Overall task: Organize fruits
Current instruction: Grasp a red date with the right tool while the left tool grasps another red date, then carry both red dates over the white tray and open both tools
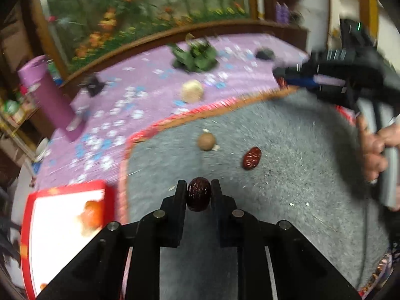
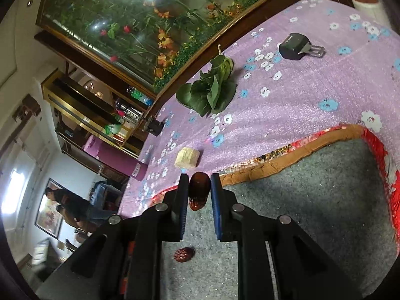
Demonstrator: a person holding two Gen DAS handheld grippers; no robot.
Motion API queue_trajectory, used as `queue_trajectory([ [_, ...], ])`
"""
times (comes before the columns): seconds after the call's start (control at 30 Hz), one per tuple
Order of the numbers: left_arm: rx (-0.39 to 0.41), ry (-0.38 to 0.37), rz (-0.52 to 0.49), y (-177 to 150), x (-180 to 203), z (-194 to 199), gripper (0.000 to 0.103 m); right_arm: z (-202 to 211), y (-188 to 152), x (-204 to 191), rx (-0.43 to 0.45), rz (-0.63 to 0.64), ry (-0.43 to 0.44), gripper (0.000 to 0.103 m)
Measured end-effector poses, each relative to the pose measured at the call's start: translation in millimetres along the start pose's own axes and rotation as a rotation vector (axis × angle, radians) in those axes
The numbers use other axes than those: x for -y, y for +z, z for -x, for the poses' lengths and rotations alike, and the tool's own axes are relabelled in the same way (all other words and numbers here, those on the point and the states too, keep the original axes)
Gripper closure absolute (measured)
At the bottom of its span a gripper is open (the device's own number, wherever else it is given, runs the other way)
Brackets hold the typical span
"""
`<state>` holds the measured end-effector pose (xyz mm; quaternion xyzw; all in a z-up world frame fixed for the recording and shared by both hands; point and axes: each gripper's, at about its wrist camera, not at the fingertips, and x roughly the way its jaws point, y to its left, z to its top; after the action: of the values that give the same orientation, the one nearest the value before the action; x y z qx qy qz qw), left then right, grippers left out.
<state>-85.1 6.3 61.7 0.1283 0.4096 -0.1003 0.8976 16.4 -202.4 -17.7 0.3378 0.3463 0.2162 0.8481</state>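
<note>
Evidently midway: each tool, left [image 1: 198,190] and right [image 2: 199,187], grips a red date above the grey mat [image 1: 287,150], where another date [image 1: 251,158] and a round brown fruit [image 1: 206,141] lie unsorted beside the red-rimmed tray [image 1: 27,225].

Left gripper [image 1: 199,187]: two flat matte black fingers [image 1: 180,200] rising from angular black linkage arms, with four round silver pivot pins [image 1: 159,214] across the joints and thin pale slots along the near arms. At the far right of the left wrist view, the other tool appears as a blurred black block with ribbed fins, a blue strip, a small green light and a grey handle [image 1: 390,175] in the person's hand [image 1: 375,150]. Right gripper [image 2: 199,190]: the same black build and silver pins [image 2: 162,207], but blue pads line the inner faces of its fingers [image 2: 217,210].
</note>
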Motion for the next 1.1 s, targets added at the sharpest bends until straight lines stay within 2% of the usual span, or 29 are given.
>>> queue_trajectory([
  [0.07, 0.028, 0.071, 0.045, -11, -11, 23, 0.086, -1, -3, -3, 0.002, 0.030, -0.033, 0.084],
  [0.13, 0.046, 0.097, 0.108, -21, -28, 41, 0.086, -3, -7, -7, -0.001, 0.062, -0.073, 0.084],
  [0.2, 0.060, 0.155, 0.158, -35, -47, 58, 0.086, -4, -12, -12, -0.004, 0.076, -0.085, 0.084],
  [0.3, 0.065, 0.230, 0.225, -57, -84, 75, 0.086, -8, -27, -38, -0.039, 0.095, -0.042, 0.084],
  [0.37, 0.054, 0.260, 0.274, -70, -110, 79, 0.086, -15, -47, -73, -0.073, 0.157, -0.009, 0.084],
  [0.5, 0.040, 0.286, 0.373, -97, -151, 83, 0.086, -48, -100, -147, -0.186, 0.289, 0.058, 0.084],
  [0.6, 0.041, 0.310, 0.388, -114, -164, 84, 0.086, -76, -142, -197, -0.281, 0.374, 0.112, 0.084],
  [0.67, 0.031, 0.311, 0.393, -125, -170, 81, 0.086, -92, -168, -224, -0.324, 0.437, 0.119, 0.084],
  [0.8, 0.015, 0.287, 0.416, -141, -180, 76, 0.085, -114, -201, -243, -0.370, 0.466, 0.113, 0.084],
  [0.9, 0.018, 0.269, 0.431, -147, -187, 72, 0.085, -124, -212, -242, -0.396, 0.466, 0.095, 0.083],
  [1.0, 0.032, 0.273, 0.430, -148, -190, 73, 0.084, -127, -215, -243, -0.406, 0.446, 0.113, 0.083],
  [1.07, 0.043, 0.286, 0.428, -149, -190, 75, 0.084, -126, -213, -244, -0.413, 0.431, 0.127, 0.073],
  [1.1, 0.050, 0.289, 0.421, -148, -189, 76, 0.084, -123, -210, -246, -0.404, 0.425, 0.141, 0.061],
])
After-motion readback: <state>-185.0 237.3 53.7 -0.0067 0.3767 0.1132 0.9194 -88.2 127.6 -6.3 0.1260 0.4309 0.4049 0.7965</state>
